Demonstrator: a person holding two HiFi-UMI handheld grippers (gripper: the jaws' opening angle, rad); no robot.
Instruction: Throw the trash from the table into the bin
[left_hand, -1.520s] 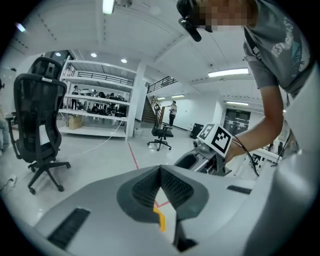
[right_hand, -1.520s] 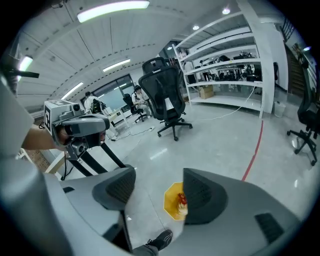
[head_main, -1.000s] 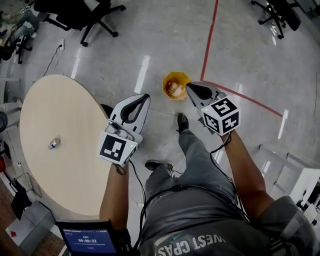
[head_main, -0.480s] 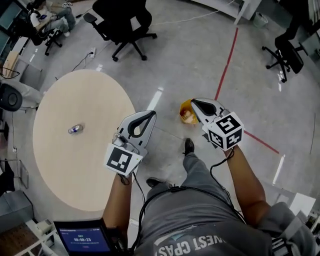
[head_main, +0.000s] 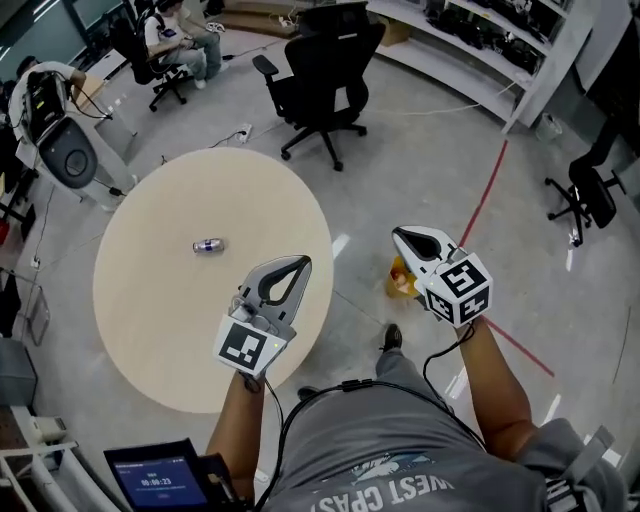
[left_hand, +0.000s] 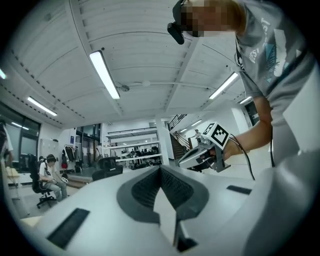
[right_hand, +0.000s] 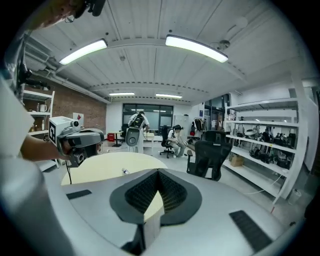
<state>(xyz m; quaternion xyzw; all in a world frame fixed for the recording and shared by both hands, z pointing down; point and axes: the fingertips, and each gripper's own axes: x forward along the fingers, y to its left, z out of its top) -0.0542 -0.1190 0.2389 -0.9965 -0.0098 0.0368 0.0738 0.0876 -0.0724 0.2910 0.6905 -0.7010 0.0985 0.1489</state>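
A small crushed can (head_main: 208, 245) lies alone on the round beige table (head_main: 170, 320); the right gripper view also shows the can (right_hand: 125, 171) on the table (right_hand: 110, 165). The orange bin (head_main: 399, 282) stands on the floor right of the table, partly hidden behind my right gripper (head_main: 397, 232). That gripper is shut and empty, with its tips (right_hand: 158, 171) meeting. My left gripper (head_main: 303, 261) hangs over the table's right edge, also shut with nothing in it (left_hand: 161, 169). Both are held up in the air, away from the can.
A black office chair (head_main: 330, 60) stands beyond the table. A red floor line (head_main: 482, 212) runs past the bin. Another chair (head_main: 585, 190) is at the right, shelves (head_main: 480, 30) along the back. Seated people and a machine (head_main: 60, 150) are at far left.
Both grippers have risen and swung from over the bin toward the table. The table and can now sit nearer the middle of the view; the bin is partly covered by the right gripper.
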